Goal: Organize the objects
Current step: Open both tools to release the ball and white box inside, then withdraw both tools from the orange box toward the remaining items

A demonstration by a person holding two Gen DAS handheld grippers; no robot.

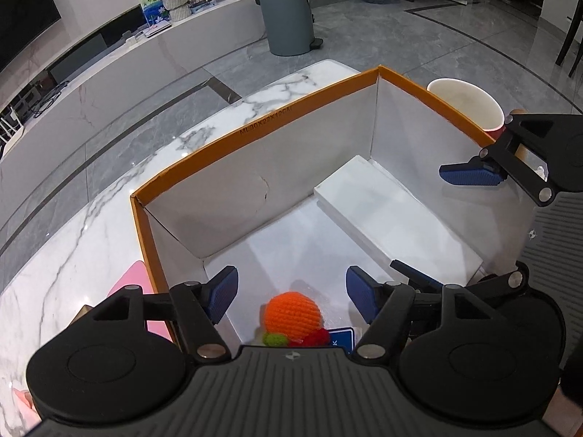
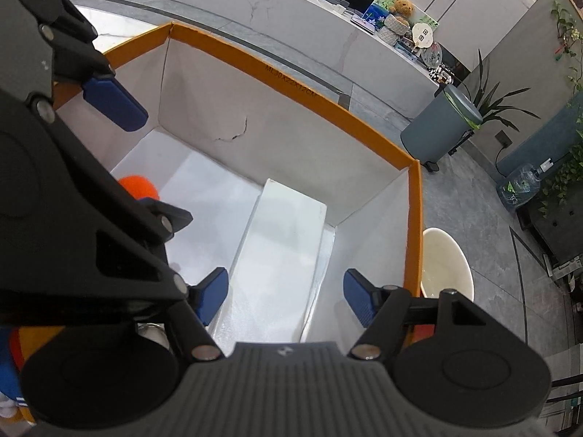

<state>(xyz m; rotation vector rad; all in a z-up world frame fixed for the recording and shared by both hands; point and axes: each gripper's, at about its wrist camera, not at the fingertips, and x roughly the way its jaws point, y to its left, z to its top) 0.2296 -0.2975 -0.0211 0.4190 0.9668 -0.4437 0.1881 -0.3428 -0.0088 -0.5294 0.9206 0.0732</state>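
Note:
An orange-rimmed cardboard box (image 1: 255, 127) (image 2: 291, 76) with white inner walls stands on the marble table. On its floor lies an orange crocheted ball (image 1: 293, 315) (image 2: 140, 185) with green and red tufts, beside a blue card (image 1: 340, 338). My left gripper (image 1: 291, 295) (image 2: 140, 160) hangs over the ball, open, its blue pads clear on both sides. A flat white box (image 1: 393, 218) (image 2: 280, 255) lies along the floor on the right. My right gripper (image 2: 286, 300) (image 1: 442, 224) straddles that white box, open, the right pad apart from it.
A white cup (image 1: 470, 105) (image 2: 444, 266) with a red outside stands just past the box's right wall. A pink flat item (image 1: 131, 280) lies on the marble table (image 1: 91, 236) left of the box. A grey bin (image 1: 288, 18) stands on the floor beyond.

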